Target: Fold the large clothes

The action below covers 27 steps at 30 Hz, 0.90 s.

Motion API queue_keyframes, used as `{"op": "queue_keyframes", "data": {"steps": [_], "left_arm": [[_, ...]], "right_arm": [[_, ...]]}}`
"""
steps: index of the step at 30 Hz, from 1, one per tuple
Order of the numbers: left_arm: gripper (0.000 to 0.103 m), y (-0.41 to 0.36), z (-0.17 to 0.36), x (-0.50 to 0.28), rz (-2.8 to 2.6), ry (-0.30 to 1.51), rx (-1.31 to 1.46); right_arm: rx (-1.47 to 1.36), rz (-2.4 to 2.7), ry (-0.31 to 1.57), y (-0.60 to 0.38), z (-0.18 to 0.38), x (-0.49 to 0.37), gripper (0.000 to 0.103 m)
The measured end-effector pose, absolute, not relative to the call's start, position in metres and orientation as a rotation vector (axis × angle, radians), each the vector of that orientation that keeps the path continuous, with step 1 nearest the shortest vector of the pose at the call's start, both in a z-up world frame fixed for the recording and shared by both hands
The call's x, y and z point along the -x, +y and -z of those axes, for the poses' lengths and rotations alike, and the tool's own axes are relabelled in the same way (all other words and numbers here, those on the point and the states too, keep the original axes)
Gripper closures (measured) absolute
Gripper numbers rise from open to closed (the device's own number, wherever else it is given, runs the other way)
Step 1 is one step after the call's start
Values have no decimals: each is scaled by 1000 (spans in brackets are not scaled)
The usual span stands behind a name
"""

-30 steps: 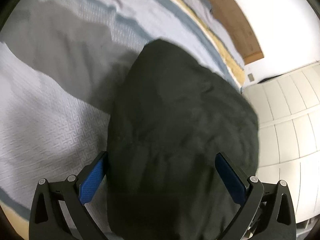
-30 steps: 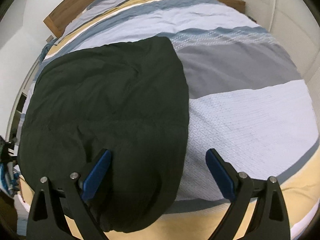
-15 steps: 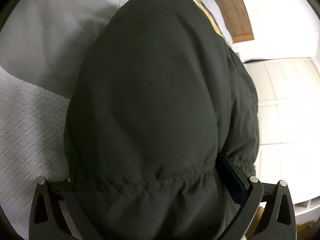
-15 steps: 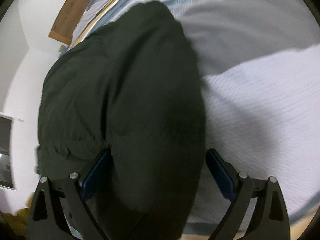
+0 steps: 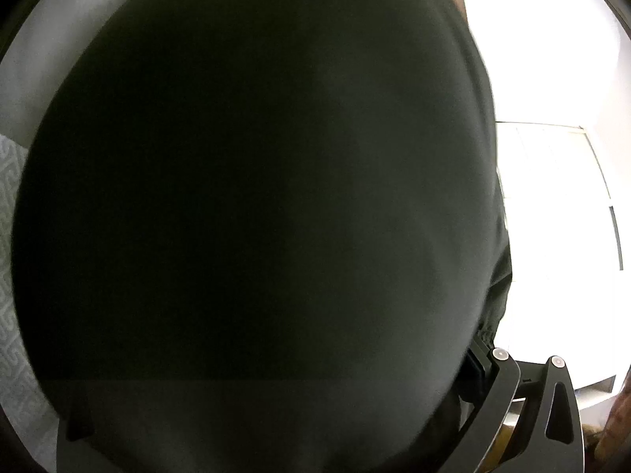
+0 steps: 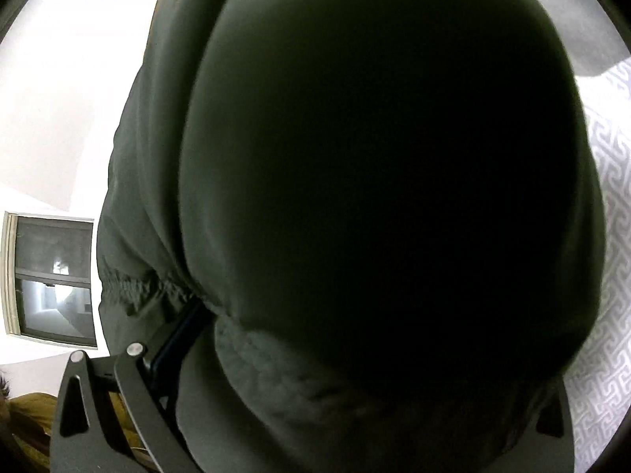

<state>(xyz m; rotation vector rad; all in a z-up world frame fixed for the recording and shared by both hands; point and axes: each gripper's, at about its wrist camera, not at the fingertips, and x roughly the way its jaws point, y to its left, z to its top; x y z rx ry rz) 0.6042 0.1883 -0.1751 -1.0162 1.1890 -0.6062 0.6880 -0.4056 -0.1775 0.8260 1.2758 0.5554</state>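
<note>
A dark green garment (image 5: 256, 197) with a gathered elastic hem fills almost the whole left wrist view. It lies over my left gripper (image 5: 315, 343); only the right finger (image 5: 483, 362) shows, standing wide, and the other is hidden under cloth. In the right wrist view the same garment (image 6: 374, 197) bulges between the jaws of my right gripper (image 6: 311, 315). Its left finger (image 6: 173, 339) shows with its blue pad beside the hem, apart from the cloth bulge; the right finger is covered. Both jaws stand at full width.
The garment rests on a bed with a white patterned cover (image 5: 12, 276) (image 6: 603, 315). White cupboard doors (image 5: 552, 236) stand to the right of the left gripper. A window (image 6: 51, 276) and mustard cloth (image 6: 27, 414) lie left of the right gripper.
Both grippers have sunk and tipped toward the garment. The cloth, seen whole on the bed a second ago, now fills both views and covers one finger of each gripper.
</note>
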Motion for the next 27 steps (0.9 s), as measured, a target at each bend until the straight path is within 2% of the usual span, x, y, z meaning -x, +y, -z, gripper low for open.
{"op": "queue_keyframes", "data": {"steps": [7, 8, 10, 11, 12, 13, 14, 15, 17, 20, 27], "left_arm": [[3, 152, 161, -603, 495, 1183, 894], [7, 147, 156, -601, 488, 1174, 890], [43, 138, 147, -596, 511, 1142, 938], [49, 132, 141, -593, 517, 1128, 951], [57, 126, 134, -591, 519, 1120, 936], [63, 118, 124, -588, 530, 1111, 920], [65, 111, 113, -586, 551, 1093, 920], [68, 107, 105, -583, 569, 1076, 926], [70, 96, 77, -577, 622, 1023, 929], [72, 86, 46, -569, 663, 974, 928], [73, 77, -21, -535, 734, 865, 950]], "right_arm": [[-834, -526, 1249, -391, 176, -691, 0], [-849, -528, 1247, -388, 177, -694, 0], [-852, -519, 1240, -382, 172, -695, 2], [-872, -540, 1226, -377, 167, -695, 17], [-901, -561, 1206, -374, 160, -695, 39], [-912, -580, 1183, -369, 151, -695, 47], [-898, -595, 1169, -365, 142, -695, 59], [-875, -618, 1149, -360, 128, -696, 66], [-850, -650, 1118, -352, 107, -696, 70], [-807, -686, 1069, -342, 69, -694, 73], [-804, -734, 978, -336, -5, -671, 74]]}}
